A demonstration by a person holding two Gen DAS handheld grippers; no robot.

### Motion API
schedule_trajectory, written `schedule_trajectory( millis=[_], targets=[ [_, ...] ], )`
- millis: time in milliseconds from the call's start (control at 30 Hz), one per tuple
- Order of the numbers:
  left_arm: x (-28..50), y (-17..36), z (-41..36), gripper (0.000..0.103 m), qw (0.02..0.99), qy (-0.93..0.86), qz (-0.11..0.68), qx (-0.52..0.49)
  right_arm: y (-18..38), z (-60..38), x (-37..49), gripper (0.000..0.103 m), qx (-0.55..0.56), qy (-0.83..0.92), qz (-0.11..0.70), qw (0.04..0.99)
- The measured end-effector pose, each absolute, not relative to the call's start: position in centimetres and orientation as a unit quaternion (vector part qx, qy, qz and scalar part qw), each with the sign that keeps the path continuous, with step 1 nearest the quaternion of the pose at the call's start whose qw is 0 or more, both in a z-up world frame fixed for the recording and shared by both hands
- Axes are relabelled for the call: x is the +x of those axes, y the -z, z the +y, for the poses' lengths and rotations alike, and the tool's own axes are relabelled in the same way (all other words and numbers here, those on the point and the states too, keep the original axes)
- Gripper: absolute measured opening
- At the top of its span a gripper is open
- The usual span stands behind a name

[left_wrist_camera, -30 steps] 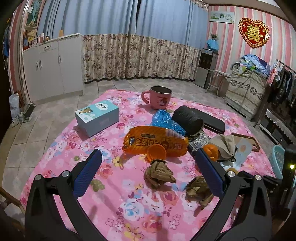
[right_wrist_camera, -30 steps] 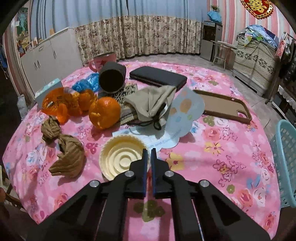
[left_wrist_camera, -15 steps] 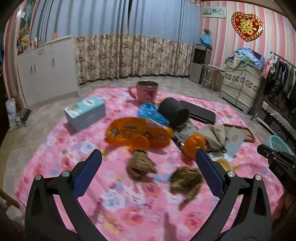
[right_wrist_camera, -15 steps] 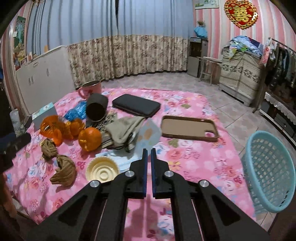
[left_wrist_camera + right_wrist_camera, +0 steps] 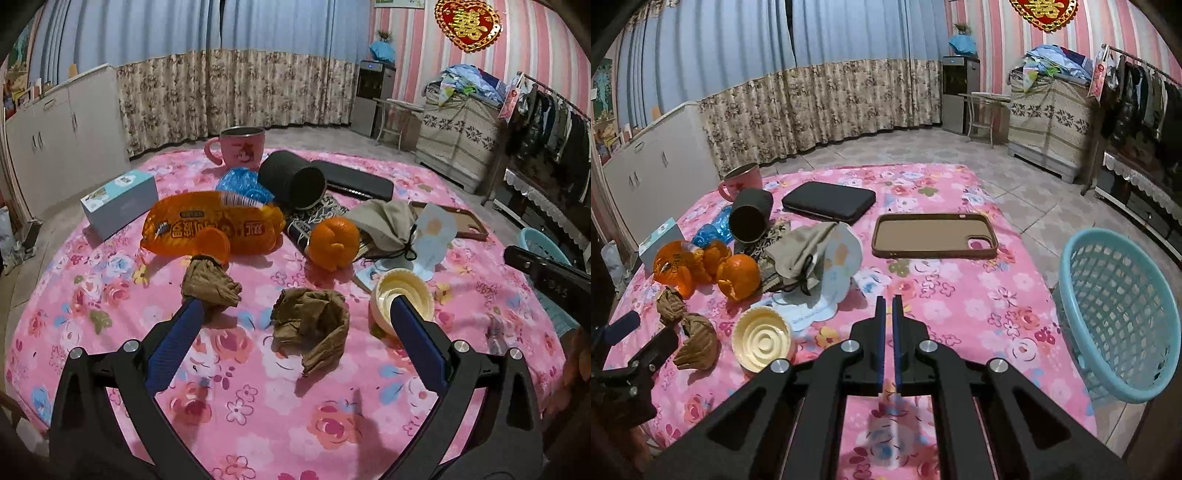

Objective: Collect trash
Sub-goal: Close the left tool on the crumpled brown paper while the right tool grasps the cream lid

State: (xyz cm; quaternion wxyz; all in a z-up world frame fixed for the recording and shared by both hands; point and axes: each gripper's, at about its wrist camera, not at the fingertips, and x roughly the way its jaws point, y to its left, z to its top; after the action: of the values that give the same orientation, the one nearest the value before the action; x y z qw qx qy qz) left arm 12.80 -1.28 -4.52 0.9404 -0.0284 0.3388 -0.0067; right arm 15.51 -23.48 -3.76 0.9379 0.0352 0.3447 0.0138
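Note:
My left gripper (image 5: 295, 306) is open and empty, its jaws to either side of a crumpled brown paper wad (image 5: 314, 325) on the pink flowered table. A second brown wad (image 5: 208, 284) lies by the left finger. A cream plastic lid (image 5: 402, 299) sits at the right finger. An orange snack bag (image 5: 210, 225), orange peel (image 5: 334, 242) and a blue wrapper (image 5: 240, 184) lie behind. My right gripper (image 5: 886, 310) is shut and empty above the table. A light blue basket (image 5: 1115, 310) stands off the table's right edge.
A pink mug (image 5: 242, 146), a black cylinder on its side (image 5: 291, 181), a black case (image 5: 358, 182), a blue-white box (image 5: 118, 203), a beige pouch (image 5: 384, 221) and a brown phone case (image 5: 934, 236) lie on the table. White cabinets stand at the left.
My left gripper has moved forward, low and to the right, so the near brown wad now lies between its jaws. My right gripper has drawn back and swung right, bringing the basket into view.

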Motion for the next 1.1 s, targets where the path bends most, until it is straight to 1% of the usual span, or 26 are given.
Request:
schedule_trajectory(
  millis=[433,467,500,533,600,633,700,733,900,1067,1100],
  targets=[
    [14.8,6.4,-2.1,0.098,0.93,0.005,0.369,-0.009,3.8,-23.9,15.6,0.004,0.05,-0.018,0.35,0.935],
    [14.9,6.5,-2.1,0.096,0.929,0.007,0.369,-0.008,3.8,-23.9,15.7,0.004,0.051,-0.019,0.352,0.935],
    [15.0,6.5,-2.2,0.09,0.929,0.009,0.369,-0.008,3.9,-23.9,15.7,0.004,0.051,-0.019,0.352,0.934],
    [15.1,6.6,-2.2,0.086,0.929,0.015,0.37,-0.007,4.0,-23.8,15.7,0.004,0.051,-0.02,0.354,0.934],
    [15.3,6.7,-2.2,0.072,0.926,0.029,0.375,-0.009,4.2,-23.6,15.7,0.004,0.053,-0.023,0.356,0.933],
    [15.4,6.8,-2.3,0.069,0.925,0.033,0.378,-0.011,4.3,-23.5,15.7,0.004,0.054,-0.025,0.357,0.932],
    [15.5,7.1,-2.2,0.054,0.922,0.042,0.386,-0.014,4.5,-23.3,15.6,0.004,0.055,-0.03,0.358,0.932],
    [15.6,7.2,-2.2,0.049,0.919,0.048,0.392,-0.018,4.6,-23.0,15.6,0.004,0.054,-0.035,0.361,0.931],
    [16.0,6.8,-1.3,0.04,0.918,0.054,0.391,-0.028,5.3,-21.8,15.8,0.005,0.052,-0.052,0.369,0.927],
    [16.6,5.7,1.0,0.038,0.925,0.034,0.376,-0.04,6.0,-20.1,16.1,0.007,0.04,-0.064,0.377,0.923],
    [16.7,5.4,1.6,0.038,0.927,0.029,0.373,-0.04,6.2,-19.8,16.2,0.017,0.041,-0.067,0.38,0.922]
  ],
)
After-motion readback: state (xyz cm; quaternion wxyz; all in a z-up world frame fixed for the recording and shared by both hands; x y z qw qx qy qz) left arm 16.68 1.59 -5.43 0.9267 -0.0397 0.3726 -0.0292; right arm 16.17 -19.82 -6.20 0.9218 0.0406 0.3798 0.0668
